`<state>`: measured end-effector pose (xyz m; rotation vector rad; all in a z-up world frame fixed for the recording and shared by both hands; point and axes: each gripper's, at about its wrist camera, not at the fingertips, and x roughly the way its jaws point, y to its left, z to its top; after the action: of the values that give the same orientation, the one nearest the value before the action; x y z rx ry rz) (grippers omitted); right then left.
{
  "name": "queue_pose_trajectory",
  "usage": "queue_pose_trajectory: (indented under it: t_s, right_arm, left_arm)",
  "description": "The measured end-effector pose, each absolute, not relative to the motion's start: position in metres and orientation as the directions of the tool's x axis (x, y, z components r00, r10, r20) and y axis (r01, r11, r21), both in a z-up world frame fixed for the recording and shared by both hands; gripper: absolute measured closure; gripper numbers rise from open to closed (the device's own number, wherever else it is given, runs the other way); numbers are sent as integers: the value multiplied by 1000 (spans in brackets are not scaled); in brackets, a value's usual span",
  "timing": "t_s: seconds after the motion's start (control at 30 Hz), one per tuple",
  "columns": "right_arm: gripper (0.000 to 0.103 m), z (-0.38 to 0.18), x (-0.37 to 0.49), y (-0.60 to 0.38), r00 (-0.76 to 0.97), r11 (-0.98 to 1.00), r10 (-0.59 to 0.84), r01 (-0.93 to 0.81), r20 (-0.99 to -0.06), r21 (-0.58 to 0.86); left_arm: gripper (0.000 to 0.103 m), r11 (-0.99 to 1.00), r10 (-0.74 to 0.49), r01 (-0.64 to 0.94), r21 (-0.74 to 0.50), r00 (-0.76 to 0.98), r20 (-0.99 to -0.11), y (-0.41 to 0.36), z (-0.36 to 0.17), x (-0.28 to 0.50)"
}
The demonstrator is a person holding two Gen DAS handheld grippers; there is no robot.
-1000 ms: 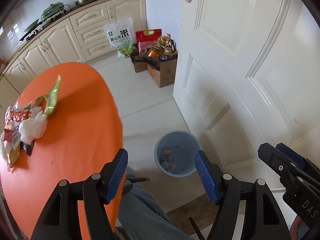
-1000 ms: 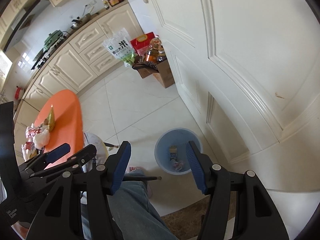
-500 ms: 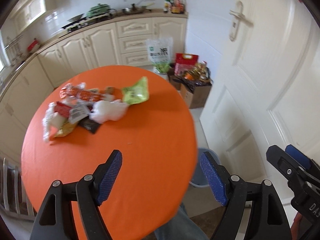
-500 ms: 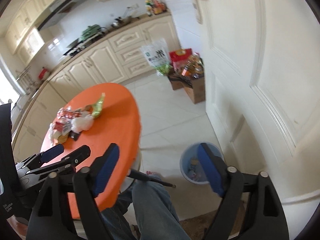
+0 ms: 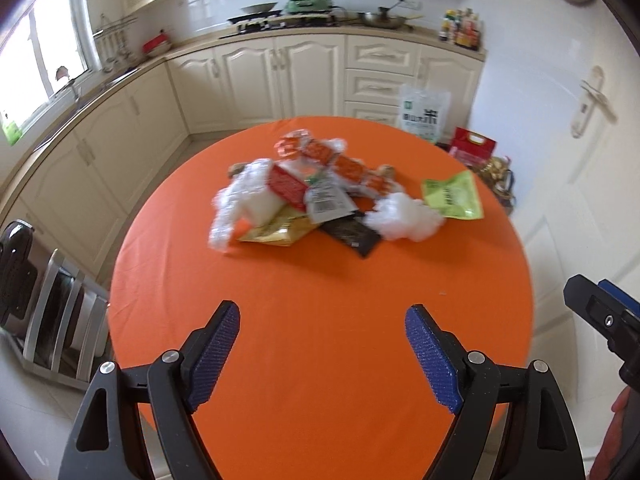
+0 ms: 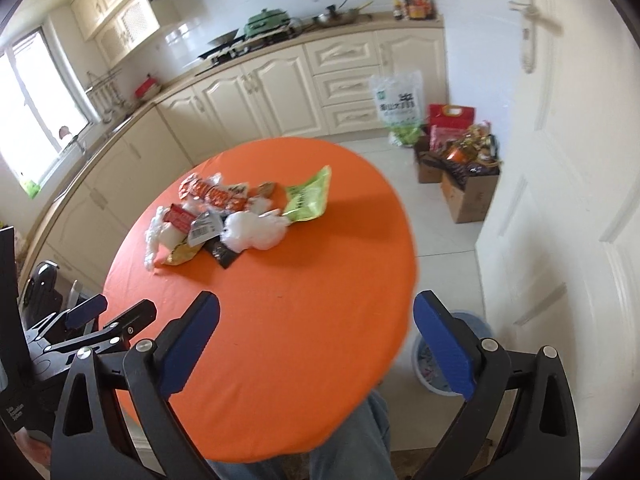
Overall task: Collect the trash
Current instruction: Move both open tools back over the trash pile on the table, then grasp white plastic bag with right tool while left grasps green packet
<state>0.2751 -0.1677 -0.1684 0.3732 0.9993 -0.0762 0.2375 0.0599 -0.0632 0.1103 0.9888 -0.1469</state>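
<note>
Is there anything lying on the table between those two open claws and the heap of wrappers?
No. Both wrist views show only bare orange tablecloth between the left gripper, the right gripper and the trash pile.

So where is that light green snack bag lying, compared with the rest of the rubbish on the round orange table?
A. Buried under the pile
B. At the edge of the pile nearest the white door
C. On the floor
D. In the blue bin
B: the light green snack bag lies flat on the round orange table, at the end of the wrapper pile toward the white door.
</note>
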Motion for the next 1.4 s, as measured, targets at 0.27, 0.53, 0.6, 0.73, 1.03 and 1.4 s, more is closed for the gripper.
queue_pose_trajectory:
  t_s: [0.27, 0.53, 0.6, 0.73, 1.03, 1.4]
  right_arm:
    - [4, -206, 363, -122, 433, 948, 218, 120, -875, 295]
    - [4, -262, 431, -118, 293, 947, 201, 187, -935, 262]
    - [4, -272, 438, -120, 272, 938, 225, 199, -935, 284]
    - [4, -288, 450, -121, 250, 932, 248, 203, -936, 301]
    - [32, -291, 452, -127, 263, 927, 284, 168, -922, 334]
    - [35, -230, 408, -145, 382, 913, 325, 113, -865, 393]
  left_arm:
    - [22, 996, -47, 88, -3, 510, -859, 96, -77, 287]
    - [22, 999, -40, 50, -17, 491, -870, 123, -99, 334]
    - [22, 998, -44, 50, -22, 488, -872, 129, -105, 340]
    - [22, 998, -63, 56, -41, 474, -878, 134, -118, 351]
    - [22, 998, -52, 53, -31, 459, -887, 126, -133, 363]
    - [22, 992, -77, 128, -16, 487, -870, 74, -107, 346]
